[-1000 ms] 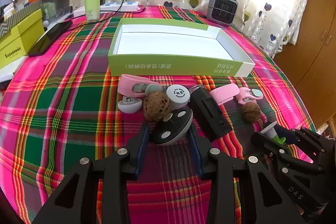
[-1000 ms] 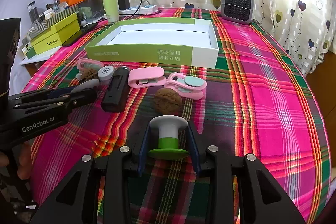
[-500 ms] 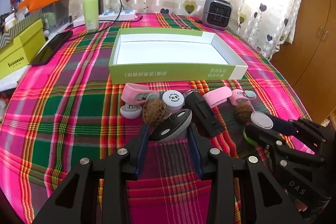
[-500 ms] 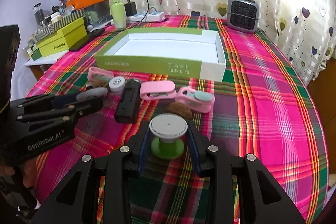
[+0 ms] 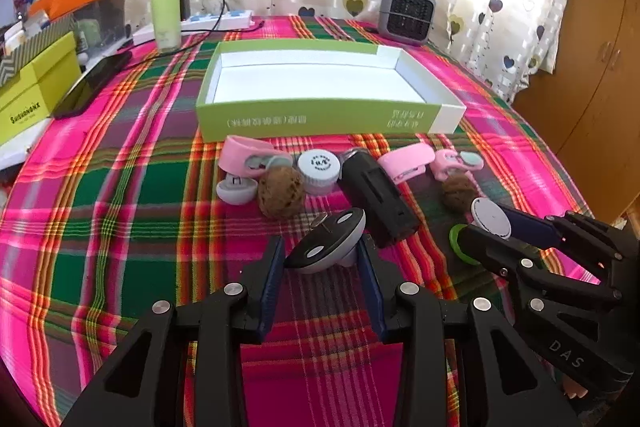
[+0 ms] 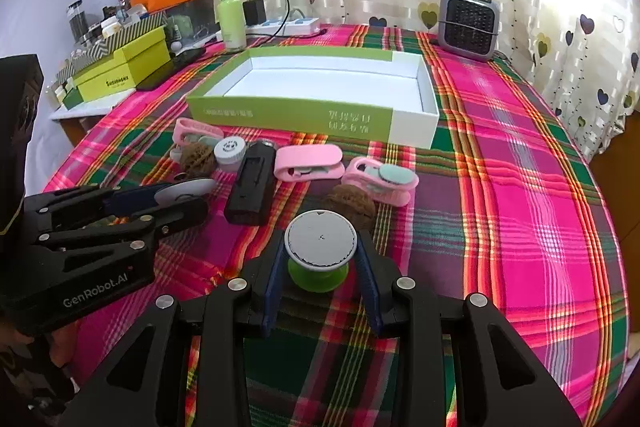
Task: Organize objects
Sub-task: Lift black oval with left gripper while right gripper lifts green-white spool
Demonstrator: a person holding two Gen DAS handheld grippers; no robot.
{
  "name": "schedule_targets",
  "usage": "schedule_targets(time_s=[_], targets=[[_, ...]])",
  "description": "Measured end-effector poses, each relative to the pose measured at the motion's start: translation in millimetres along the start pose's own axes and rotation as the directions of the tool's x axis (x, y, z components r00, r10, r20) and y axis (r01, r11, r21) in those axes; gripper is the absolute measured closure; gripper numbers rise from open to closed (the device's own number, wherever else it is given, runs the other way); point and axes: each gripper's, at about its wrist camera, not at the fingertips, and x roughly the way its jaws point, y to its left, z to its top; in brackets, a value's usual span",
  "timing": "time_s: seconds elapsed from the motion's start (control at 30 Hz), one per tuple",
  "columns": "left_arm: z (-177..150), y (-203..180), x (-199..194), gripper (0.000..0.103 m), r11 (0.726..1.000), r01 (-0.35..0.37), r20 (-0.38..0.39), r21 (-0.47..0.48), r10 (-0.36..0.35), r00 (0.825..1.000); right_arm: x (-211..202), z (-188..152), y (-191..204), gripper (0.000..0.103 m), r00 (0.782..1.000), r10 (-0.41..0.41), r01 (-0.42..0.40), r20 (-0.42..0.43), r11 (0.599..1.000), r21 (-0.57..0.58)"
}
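Note:
My left gripper (image 5: 322, 253) is shut on a black and grey dome-shaped gadget (image 5: 326, 245), held tilted just above the plaid tablecloth. My right gripper (image 6: 322, 257) is shut on a spool-shaped piece with a grey round top and green base (image 6: 320, 247), tipped toward the camera; the same spool (image 5: 490, 217) shows at the right of the left wrist view. Behind lie two walnuts (image 5: 278, 191) (image 6: 348, 205), a white round cap (image 5: 320, 165), a black rectangular case (image 6: 252, 189), pink clips (image 6: 310, 163) (image 5: 246, 153) and a small grey dome (image 5: 236, 187). The green and white tray (image 5: 320, 119) stands empty beyond them.
A small grey heater (image 6: 468, 25) stands at the back right. At the back left are a green bottle (image 5: 166, 13), a power strip with cable (image 5: 216, 23), a dark phone (image 5: 94, 83) and yellow-green boxes (image 6: 120, 73). A wooden cabinet (image 5: 592, 67) is to the right.
Both grippers have lifted their objects off the cloth and tipped them. The spool's grey top now faces the camera instead of standing upright. The row of items has not moved.

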Motion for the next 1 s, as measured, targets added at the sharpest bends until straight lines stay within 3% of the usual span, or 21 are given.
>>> schedule_targets(time_s=[0.5,0.73,1.0], targets=[[5.2,-2.7,7.4,0.07,1.0,-0.009,-0.003,0.006,0.009,1.0,6.5,-1.2,-1.9,0.068,1.0,0.007,-0.006,-0.012,1.0,0.012],[6.4,-2.8,4.7,0.07,1.0,-0.012,0.006,0.011,0.012,1.0,4.5,0.2,-1.9,0.08,1.0,0.014,-0.014,0.002,1.0,0.011],[8.1,-1.3,-7.3,0.07,1.0,-0.012,0.036,0.012,0.012,0.999,-0.3,2.0,-1.8,0.085,1.0,0.011,-0.012,0.027,1.0,0.008]])
